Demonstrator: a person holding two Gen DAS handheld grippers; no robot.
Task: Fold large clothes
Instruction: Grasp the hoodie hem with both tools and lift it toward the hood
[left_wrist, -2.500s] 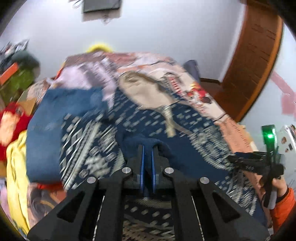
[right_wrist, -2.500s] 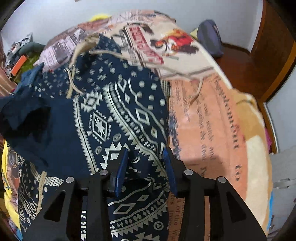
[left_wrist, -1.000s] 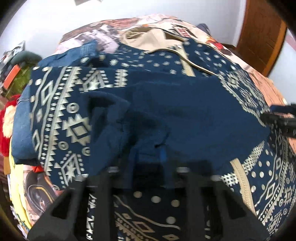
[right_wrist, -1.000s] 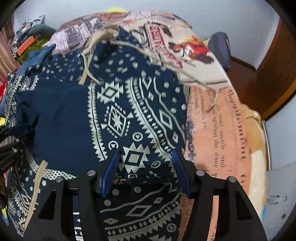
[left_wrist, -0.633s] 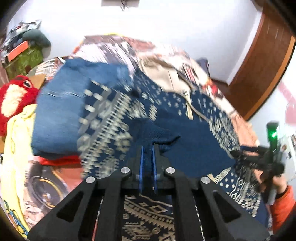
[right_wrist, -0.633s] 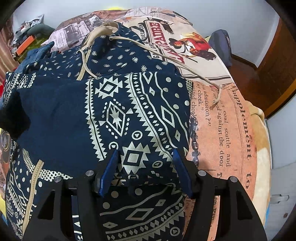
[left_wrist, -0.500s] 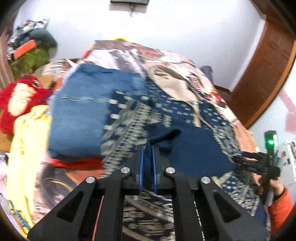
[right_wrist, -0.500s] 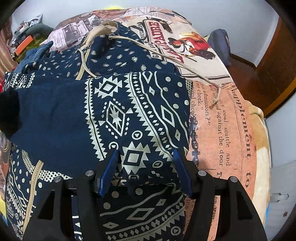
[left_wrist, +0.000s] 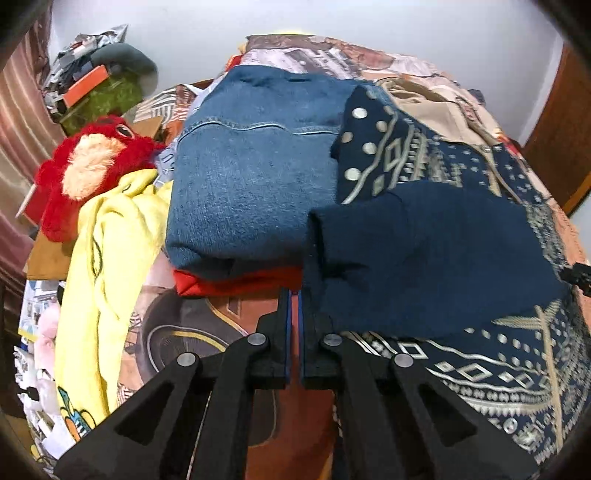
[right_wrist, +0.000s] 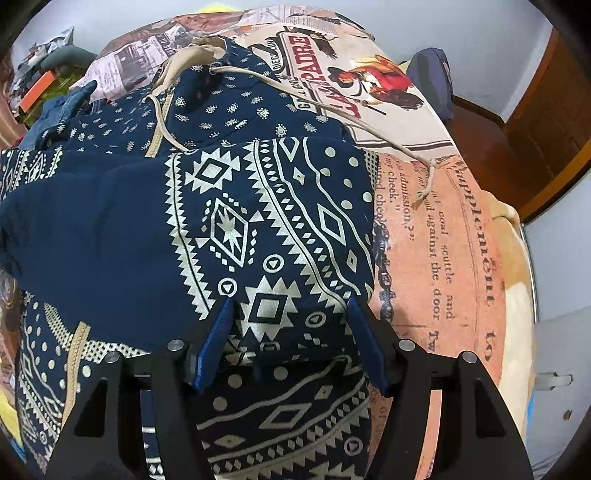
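A navy hoodie with a cream geometric print (right_wrist: 258, 236) lies spread on the bed, its plain navy sleeve (left_wrist: 424, 254) folded across the body. Its cream drawstring (right_wrist: 332, 110) trails over the bedspread. My left gripper (left_wrist: 294, 295) is shut with nothing between its fingers, just left of the sleeve cuff. My right gripper (right_wrist: 288, 314) is open, its blue fingers resting on the patterned fabric near the hoodie's right edge.
Folded blue jeans (left_wrist: 251, 158) lie on a red garment (left_wrist: 236, 282) left of the hoodie. A yellow garment (left_wrist: 107, 258) and a red plush toy (left_wrist: 88, 166) sit farther left. The printed bedspread (right_wrist: 443, 240) is bare on the right; a wooden door (right_wrist: 546, 110) stands beyond.
My left gripper let the navy sleeve go onto the hoodie body and drew back to the left, now shut and empty. The right gripper has stayed open on the fabric.
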